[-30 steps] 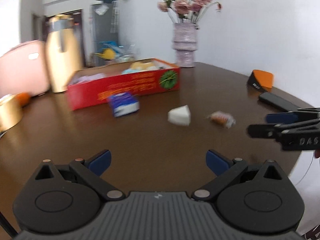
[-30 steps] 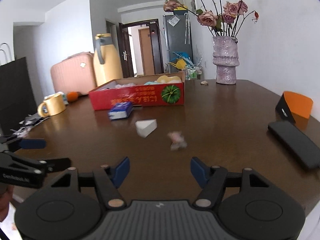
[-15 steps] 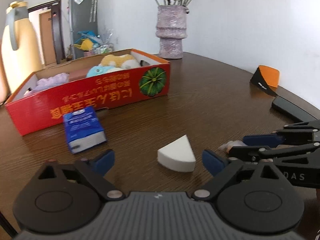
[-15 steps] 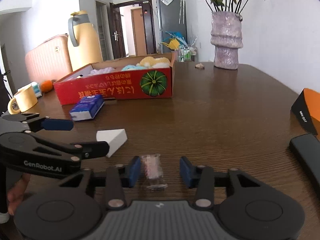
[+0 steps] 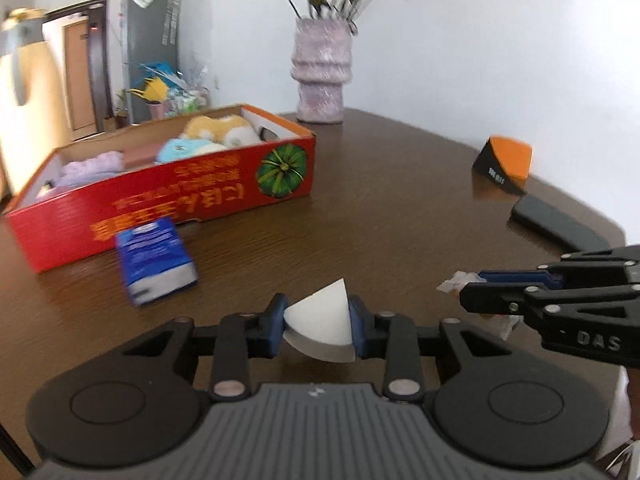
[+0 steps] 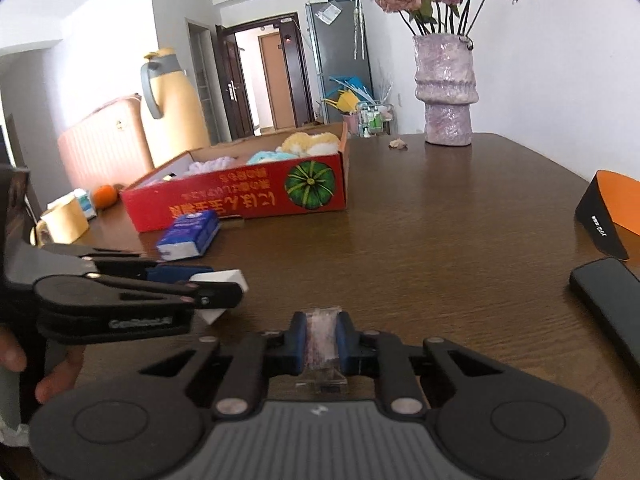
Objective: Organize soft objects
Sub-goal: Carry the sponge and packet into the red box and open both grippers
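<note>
We are closing the left gripper (image 5: 318,326) on the white sponge wedge (image 5: 320,330) and the right gripper (image 6: 322,340) on the small packet (image 6: 321,344) (both low over the table (image 6: 440,260)), likely bound for the red box (image 6: 240,196).

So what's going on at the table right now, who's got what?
A person holds a claw in each hand. The left claw is closing on the white wedge-shaped sponge, pads already against its sides. The right claw is closing on the small clear-wrapped packet. Both items sit low over the brown wooden table. The red cardboard box of plush toys waits ahead, with the blue tissue pack lying before it.
</note>
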